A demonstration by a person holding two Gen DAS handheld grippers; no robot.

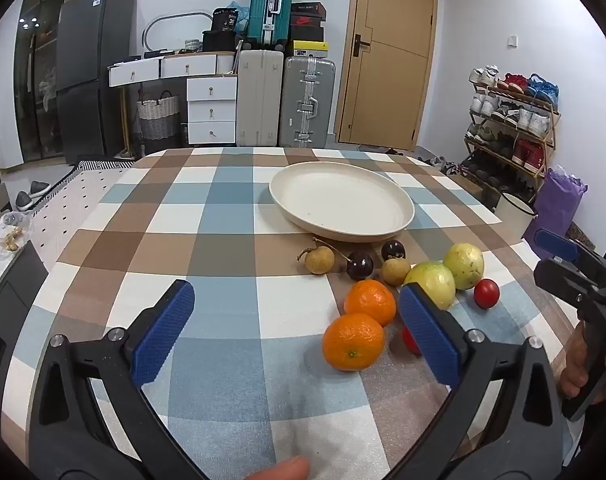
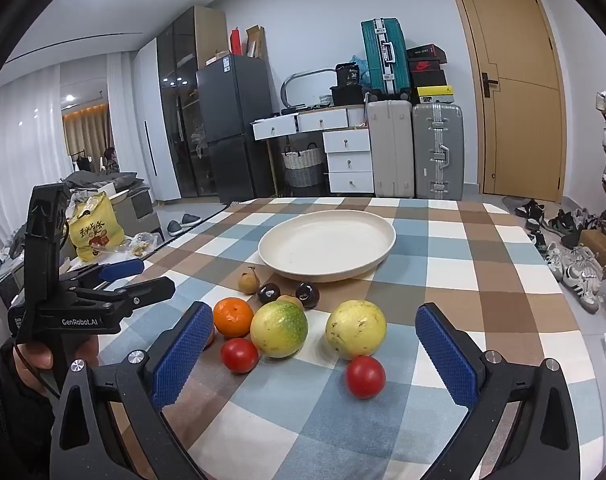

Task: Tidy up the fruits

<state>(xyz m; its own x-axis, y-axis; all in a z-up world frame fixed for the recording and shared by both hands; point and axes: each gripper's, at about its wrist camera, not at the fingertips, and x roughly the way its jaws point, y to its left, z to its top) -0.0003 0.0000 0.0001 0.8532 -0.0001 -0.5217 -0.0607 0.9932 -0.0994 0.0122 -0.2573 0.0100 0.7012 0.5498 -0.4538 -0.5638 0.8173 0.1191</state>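
An empty cream plate (image 1: 343, 200) (image 2: 327, 244) sits mid-table. In front of it lie the fruits: two oranges (image 1: 353, 342), two yellow-green round fruits (image 2: 279, 329), two red tomatoes (image 2: 365, 376), two dark cherries (image 1: 359, 265) and two brown longans (image 1: 319, 260). My left gripper (image 1: 297, 332) hovers open left of the pile, the near orange just inside its right finger. My right gripper (image 2: 315, 356) is open too, its fingers spread wide around the near tomatoes and yellow-green fruits without touching them. One tomato (image 1: 411, 340) is half hidden behind the left gripper's finger.
A blue, brown and white checked cloth (image 1: 231, 240) covers the table. Beyond its far edge stand suitcases (image 1: 287, 100), white drawers (image 1: 211, 108) and a dark fridge (image 1: 91, 68). A shoe rack (image 1: 511, 120) stands right. A hand (image 1: 579, 360) holds the right gripper.
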